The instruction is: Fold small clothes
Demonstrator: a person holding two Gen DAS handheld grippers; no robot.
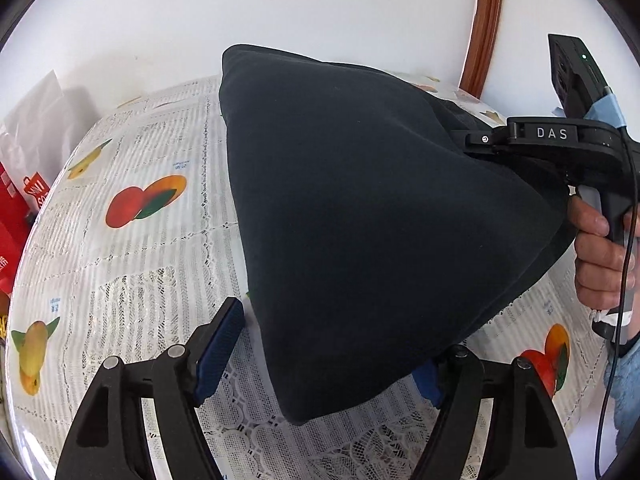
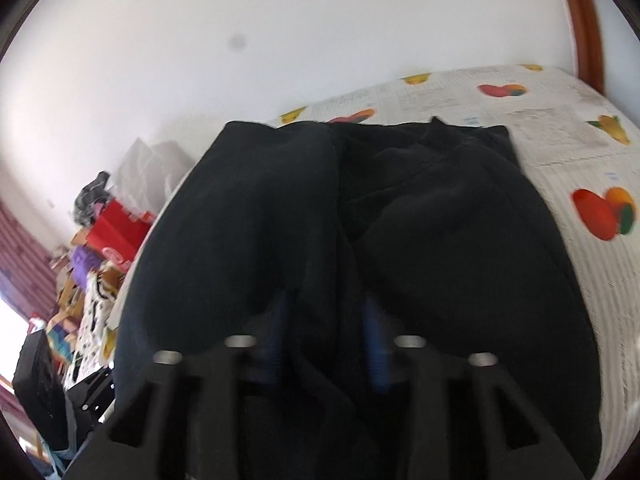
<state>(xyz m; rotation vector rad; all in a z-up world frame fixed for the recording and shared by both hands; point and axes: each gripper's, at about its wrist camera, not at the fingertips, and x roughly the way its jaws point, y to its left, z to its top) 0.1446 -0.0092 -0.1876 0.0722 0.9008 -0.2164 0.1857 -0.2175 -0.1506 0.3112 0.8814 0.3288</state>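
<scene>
**Inspector A:** Checking edges first: where did the dark garment (image 1: pixel 360 216) lie?

**Inspector B:** It lay partly folded on the fruit-print tablecloth (image 1: pixel 132 264), its near corner hanging toward the table's front edge. Bare cloth remained open to the garment's left; the white wall (image 1: pixel 280 8) stood close behind.

**Inspector A:** And the 2 grippers?

**Inspector B:** The left gripper (image 1: pixel 320 352) pointed steeply down, jaws spread wide, the garment's corner draped over its right finger and unpinched. The right gripper (image 2: pixel 326 344) was clamped on a fold of the garment, a hand (image 1: pixel 600 256) on its handle.

**Inspector A:** Obstructions?

**Inspector B:** A red box (image 2: pixel 118 236) and mixed clutter (image 2: pixel 76 300) stood off the table's left side; a wooden frame (image 1: pixel 484 28) rose at the far right.
</scene>
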